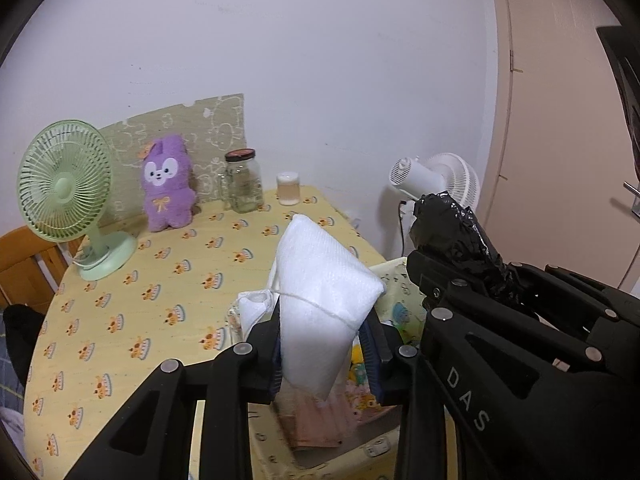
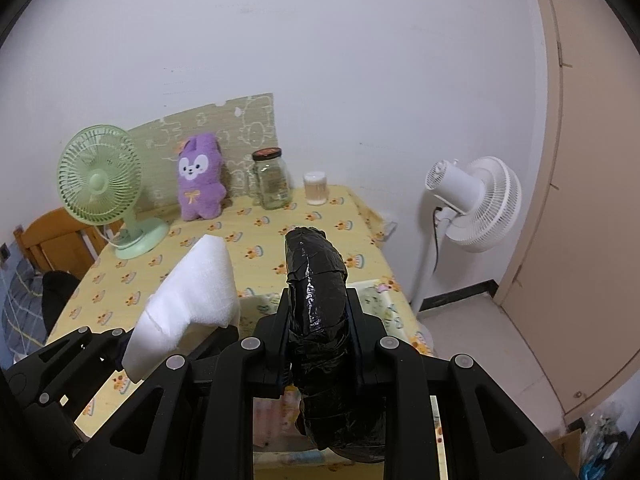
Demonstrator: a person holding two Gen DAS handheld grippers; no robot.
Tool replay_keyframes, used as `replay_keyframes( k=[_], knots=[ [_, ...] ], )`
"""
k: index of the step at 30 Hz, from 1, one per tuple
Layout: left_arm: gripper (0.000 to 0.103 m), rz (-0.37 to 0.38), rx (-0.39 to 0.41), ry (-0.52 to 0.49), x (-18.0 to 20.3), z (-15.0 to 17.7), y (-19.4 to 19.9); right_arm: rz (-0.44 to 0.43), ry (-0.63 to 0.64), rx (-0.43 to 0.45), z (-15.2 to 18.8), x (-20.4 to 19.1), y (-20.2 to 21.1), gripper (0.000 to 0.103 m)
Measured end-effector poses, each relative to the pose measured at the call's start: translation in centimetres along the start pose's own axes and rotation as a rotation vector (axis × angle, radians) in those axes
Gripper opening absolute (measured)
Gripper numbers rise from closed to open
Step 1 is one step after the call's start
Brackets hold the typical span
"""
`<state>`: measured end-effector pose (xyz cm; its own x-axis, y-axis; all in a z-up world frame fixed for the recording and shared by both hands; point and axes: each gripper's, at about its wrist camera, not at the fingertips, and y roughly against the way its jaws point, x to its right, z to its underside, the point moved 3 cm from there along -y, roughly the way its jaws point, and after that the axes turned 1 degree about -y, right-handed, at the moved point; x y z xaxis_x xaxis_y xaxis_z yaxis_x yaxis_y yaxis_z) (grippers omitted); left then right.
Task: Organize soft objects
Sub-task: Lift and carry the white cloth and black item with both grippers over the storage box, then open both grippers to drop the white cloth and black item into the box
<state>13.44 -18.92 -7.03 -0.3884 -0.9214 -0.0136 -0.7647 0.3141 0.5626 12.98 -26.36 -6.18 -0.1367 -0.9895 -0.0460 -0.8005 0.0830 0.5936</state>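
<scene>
My left gripper (image 1: 326, 354) is shut on a white soft pad (image 1: 320, 292) and holds it upright above a patterned storage box (image 1: 394, 280); the white soft pad also shows in the right wrist view (image 2: 192, 300). My right gripper (image 2: 320, 340) is shut on a black wrapped soft bundle (image 2: 320, 300), held above the same box (image 2: 380, 300); the black bundle also shows in the left wrist view (image 1: 452, 228). A purple plush bunny (image 1: 166, 184) stands at the back of the table, apart from both grippers, and shows in the right wrist view too (image 2: 200, 188).
On the yellow tablecloth (image 1: 152, 292) stand a green desk fan (image 1: 66, 196), a glass jar (image 1: 242, 182) and a small container (image 1: 289, 188). A white floor fan (image 2: 476, 200) stands right of the table. A wooden chair (image 2: 52, 240) is at the left.
</scene>
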Motion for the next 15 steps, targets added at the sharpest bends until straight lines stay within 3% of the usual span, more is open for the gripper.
replay_keyframes(
  k=[8,10,11,15],
  knots=[
    [0.047,0.024,-0.039,-0.016,1.1,0.8,-1.3,0.016,-0.013,-0.034,1.0,1.4,-1.0,0.026],
    [0.069,0.030,-0.048,-0.025,1.2,1.0,-1.6,0.019,-0.017,-0.040,1.3,1.6,-1.3,0.026],
    [0.075,0.035,-0.049,-0.031,1.3,1.0,-1.6,0.020,-0.019,-0.045,1.4,1.8,-1.4,0.026],
    [0.085,0.028,-0.040,-0.047,1.4,1.0,-1.6,0.004,-0.029,-0.048,1.6,1.9,-1.6,0.025]
  ],
)
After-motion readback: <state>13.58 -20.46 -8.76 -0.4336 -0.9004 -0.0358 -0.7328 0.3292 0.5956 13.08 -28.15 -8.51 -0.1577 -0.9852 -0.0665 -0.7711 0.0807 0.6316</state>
